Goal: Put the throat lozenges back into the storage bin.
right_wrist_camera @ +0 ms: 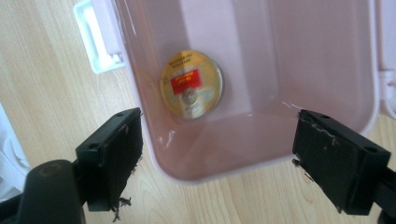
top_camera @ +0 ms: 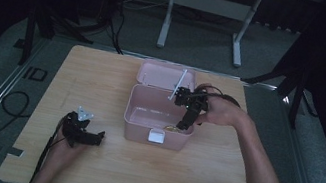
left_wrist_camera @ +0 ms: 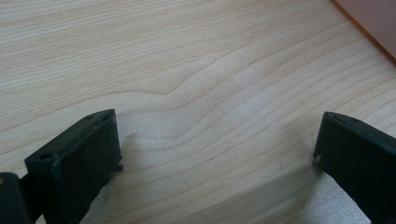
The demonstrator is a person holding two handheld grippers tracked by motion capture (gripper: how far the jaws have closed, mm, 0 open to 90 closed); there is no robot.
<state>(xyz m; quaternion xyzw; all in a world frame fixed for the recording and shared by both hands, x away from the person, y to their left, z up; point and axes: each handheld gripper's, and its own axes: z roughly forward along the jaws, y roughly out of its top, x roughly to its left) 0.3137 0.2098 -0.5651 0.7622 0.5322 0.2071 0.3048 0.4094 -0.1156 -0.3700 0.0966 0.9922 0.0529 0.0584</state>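
Note:
A pink plastic box (top_camera: pixel 139 130) stands open at the middle of the wooden table, its lid (top_camera: pixel 161 76) folded back. On the box floor (right_wrist_camera: pixel 280 56) lies a round gold tin with a red label (right_wrist_camera: pixel 191 84), near the corner beside the white latch (right_wrist_camera: pixel 93 37). My right gripper (top_camera: pixel 184 124) points down into the right side of the box. Its jaws (right_wrist_camera: pixel 217 121) are wide apart above the box's corner, with nothing pressed between them. My left gripper (top_camera: pixel 101 136) lies on the table left of the box, open (left_wrist_camera: pixel 215 116) over bare wood.
A white rod-like handle (top_camera: pixel 178 85) crosses the open lid. The wooden table (top_camera: pixel 103 76) ends close to the person. A cable (top_camera: pixel 11 105) loops on the floor at the left, and a white desk frame (top_camera: pixel 206 8) stands beyond the table.

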